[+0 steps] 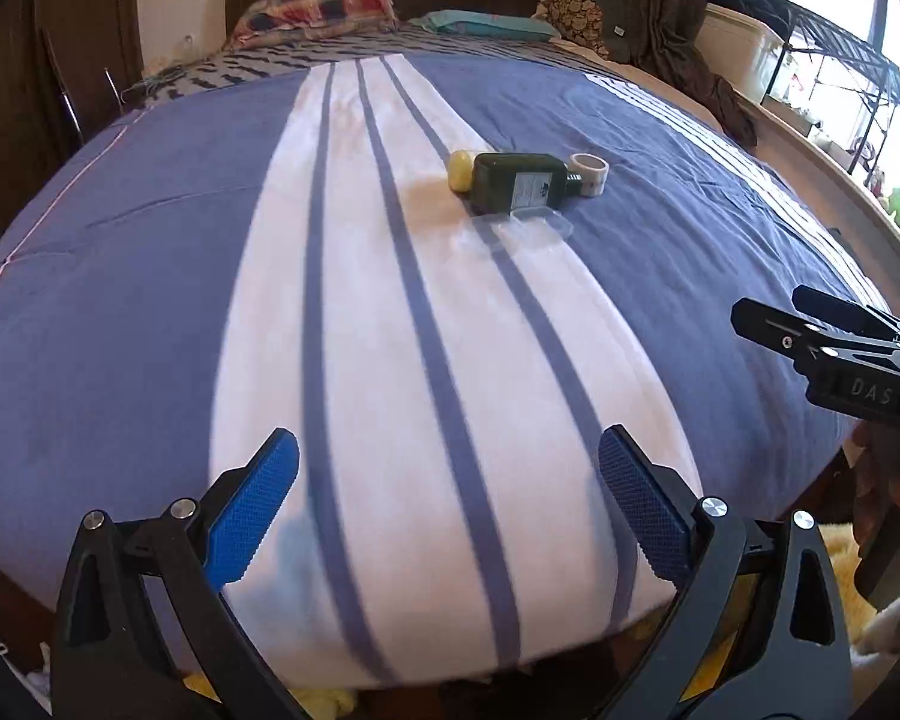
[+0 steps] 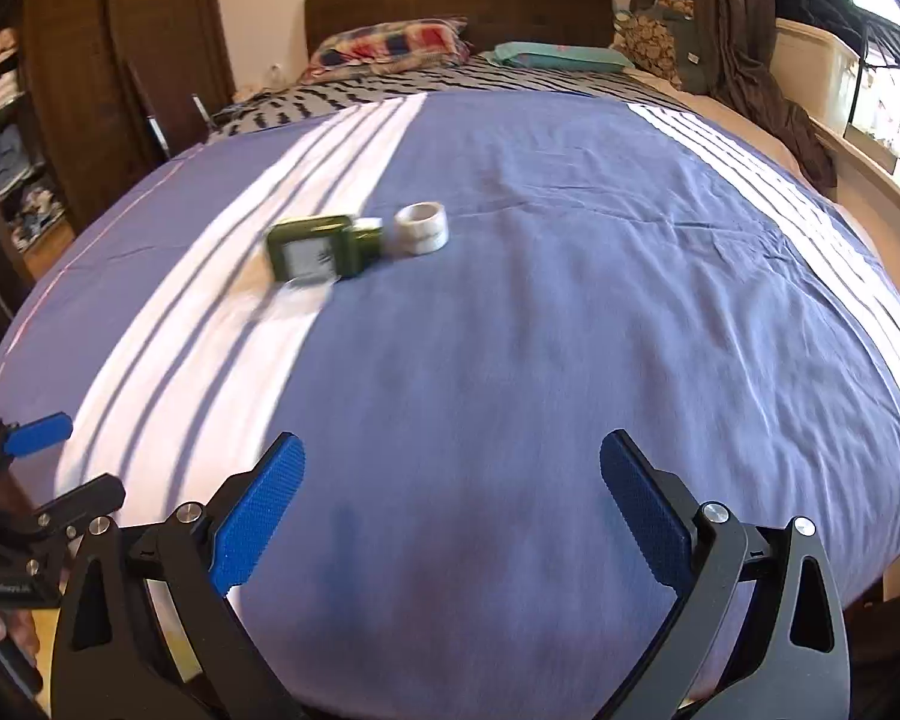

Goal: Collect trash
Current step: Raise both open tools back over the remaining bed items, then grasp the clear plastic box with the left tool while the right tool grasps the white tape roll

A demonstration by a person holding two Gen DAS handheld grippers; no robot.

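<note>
A dark green bottle (image 1: 519, 182) lies on its side mid-bed, with a yellow oval object (image 1: 460, 170) at its left end, a white tape roll (image 1: 591, 173) at its right end and a clear plastic lid (image 1: 525, 227) in front of it. The bottle (image 2: 315, 252), tape roll (image 2: 422, 229) and clear plastic (image 2: 297, 295) also show in the right wrist view. My left gripper (image 1: 448, 480) is open and empty over the bed's near edge. My right gripper (image 2: 452, 483) is open and empty, also near the foot of the bed, far from the items.
The bed (image 1: 150, 276) has a blue cover with white stripes. Pillows (image 1: 318, 15) and a dark headboard (image 2: 456, 0) are at the far end. A wardrobe (image 2: 78, 90) stands left; a shelf and window (image 1: 834, 90) are right. The other gripper's jaws show at the right edge of the left wrist view.
</note>
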